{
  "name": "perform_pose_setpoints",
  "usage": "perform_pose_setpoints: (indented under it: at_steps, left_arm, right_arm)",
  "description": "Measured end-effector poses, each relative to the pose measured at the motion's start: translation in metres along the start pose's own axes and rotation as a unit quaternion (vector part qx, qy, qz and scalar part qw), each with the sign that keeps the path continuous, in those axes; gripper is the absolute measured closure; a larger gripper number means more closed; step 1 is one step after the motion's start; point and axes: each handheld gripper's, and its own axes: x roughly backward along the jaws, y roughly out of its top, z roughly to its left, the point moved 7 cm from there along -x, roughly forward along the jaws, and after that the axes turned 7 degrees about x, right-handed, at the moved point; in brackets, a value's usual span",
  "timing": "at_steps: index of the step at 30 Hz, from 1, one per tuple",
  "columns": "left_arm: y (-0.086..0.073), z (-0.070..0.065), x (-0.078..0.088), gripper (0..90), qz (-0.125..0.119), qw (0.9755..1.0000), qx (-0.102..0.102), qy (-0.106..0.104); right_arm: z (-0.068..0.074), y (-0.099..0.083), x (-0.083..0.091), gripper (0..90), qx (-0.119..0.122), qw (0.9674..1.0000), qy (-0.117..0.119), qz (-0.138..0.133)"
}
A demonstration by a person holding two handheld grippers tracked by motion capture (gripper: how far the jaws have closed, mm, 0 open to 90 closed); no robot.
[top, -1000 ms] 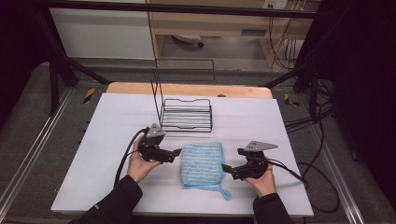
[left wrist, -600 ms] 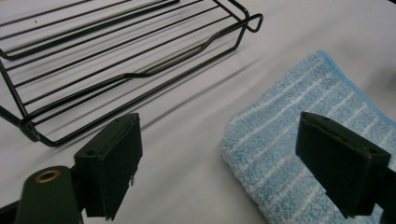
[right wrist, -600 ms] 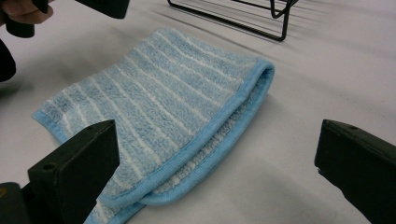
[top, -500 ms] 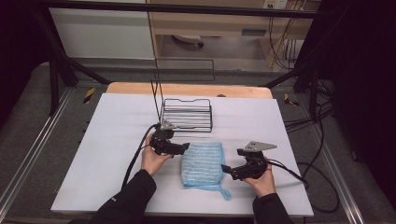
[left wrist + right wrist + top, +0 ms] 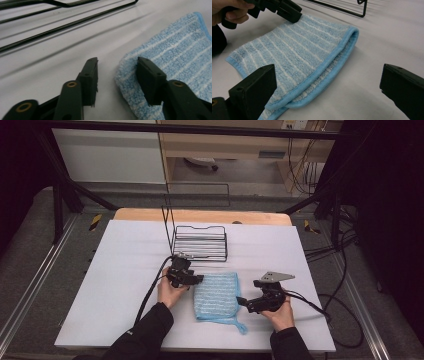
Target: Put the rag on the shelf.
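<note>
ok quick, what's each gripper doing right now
left gripper: jaws just been closing around the towel corner, not pinching it yet.
right gripper: wide open, holding nothing, at the towel's near edge.

Left tongs (image 5: 199, 279) closing, right tongs (image 5: 241, 301) wide

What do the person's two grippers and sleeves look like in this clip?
Both grippers are black. The left gripper trails a black cable toward the person; its flat rectangular jaws hang on links with brass-coloured rivets. The right gripper carries a grey three-cornered plate on top and trails its own black cable. Both sleeves are dark, and the hands are bare.
</note>
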Motion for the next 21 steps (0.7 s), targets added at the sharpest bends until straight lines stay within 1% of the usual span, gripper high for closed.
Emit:
perform_pose_setpoints:
  at_steps: [2,3,4,7,10,11,13,16,18,19,21]
  left_arm:
    - [-0.002,-0.001,-0.001,57.0,0.0,1.0,0.007,-0.007]
    - [-0.003,-0.001,-0.001,58.5,0.002,0.9999,0.006,-0.008]
    - [-0.004,-0.001,-0.001,59.2,0.0,0.9999,0.009,-0.011]
    - [-0.005,-0.001,-0.002,62.7,0.005,0.9996,0.017,-0.023]
    - [-0.006,-0.003,-0.002,68.0,0.009,0.9993,0.019,-0.032]
    - [-0.007,-0.004,-0.002,69.9,0.011,0.9993,0.016,-0.032]
    - [-0.007,-0.005,-0.002,71.8,0.01,0.9995,0.01,-0.029]
    - [-0.008,-0.006,-0.002,74.0,0.011,0.9995,0.007,-0.029]
    - [-0.008,-0.006,-0.002,74.8,0.011,0.9995,0.005,-0.03]
    - [-0.008,-0.006,-0.002,75.2,0.01,0.9995,0.005,-0.03]
    - [-0.008,-0.007,-0.003,75.5,0.009,0.9995,0.001,-0.029]
  right_arm:
    - [0.0,0.0,0.0,2.0,-0.003,1.0,0.001,0.002]
    - [0.0,0.0,-0.001,2.1,-0.006,1.0,0.0,0.003]
    - [0.0,0.0,-0.001,2.4,-0.006,1.0,-0.001,0.002]
    - [-0.002,0.001,-0.002,3.6,-0.009,0.9999,-0.004,0.002]
    - [-0.004,0.002,-0.003,5.5,-0.013,0.9999,-0.007,-0.001]
    - [-0.005,0.003,-0.003,5.9,-0.016,0.9998,-0.01,0.001]
    - [-0.008,0.006,-0.006,7.7,-0.015,0.9998,-0.016,0.001]
    - [-0.012,0.011,-0.011,11.4,-0.034,0.9993,-0.015,-0.002]
    - [-0.016,0.014,-0.016,13.7,-0.037,0.999,-0.022,0.009]
    - [-0.018,0.015,-0.018,16.6,-0.036,0.9989,-0.025,0.014]
    - [-0.021,0.018,-0.023,20.0,-0.038,0.9987,-0.03,0.016]
